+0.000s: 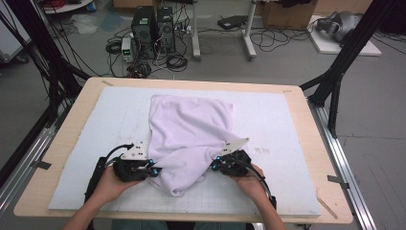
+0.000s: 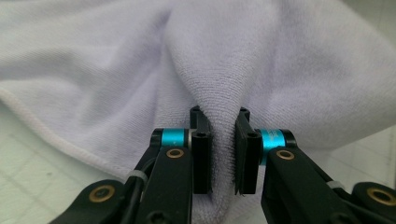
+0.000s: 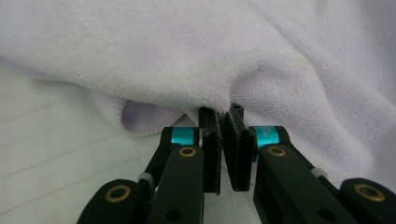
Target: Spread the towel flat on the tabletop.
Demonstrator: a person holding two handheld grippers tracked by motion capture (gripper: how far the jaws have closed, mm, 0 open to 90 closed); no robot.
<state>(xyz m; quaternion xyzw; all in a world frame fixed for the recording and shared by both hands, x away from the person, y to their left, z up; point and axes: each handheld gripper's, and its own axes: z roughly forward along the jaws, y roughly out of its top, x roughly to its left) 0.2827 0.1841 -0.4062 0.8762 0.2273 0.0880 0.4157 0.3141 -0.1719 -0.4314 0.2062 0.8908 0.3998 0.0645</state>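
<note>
A pale lilac towel [image 1: 189,132] lies rumpled on the white gridded mat [image 1: 277,120], its near part drawn into a sagging fold toward the table's front. My left gripper [image 1: 154,169] is shut on the towel's near left edge; in the left gripper view a ridge of towel [image 2: 219,93] is pinched between the black pads [image 2: 201,154]. My right gripper [image 1: 216,164] is shut on the near right edge; in the right gripper view the hemmed edge of the towel [image 3: 233,70] runs into the jaws, held by the pads [image 3: 238,154].
The mat covers a wooden tabletop [image 1: 72,129]. Black frame posts [image 1: 344,52] stand at both back corners. Computer towers [image 1: 153,31] and cables sit on the floor beyond the far edge. Bare mat lies left and right of the towel.
</note>
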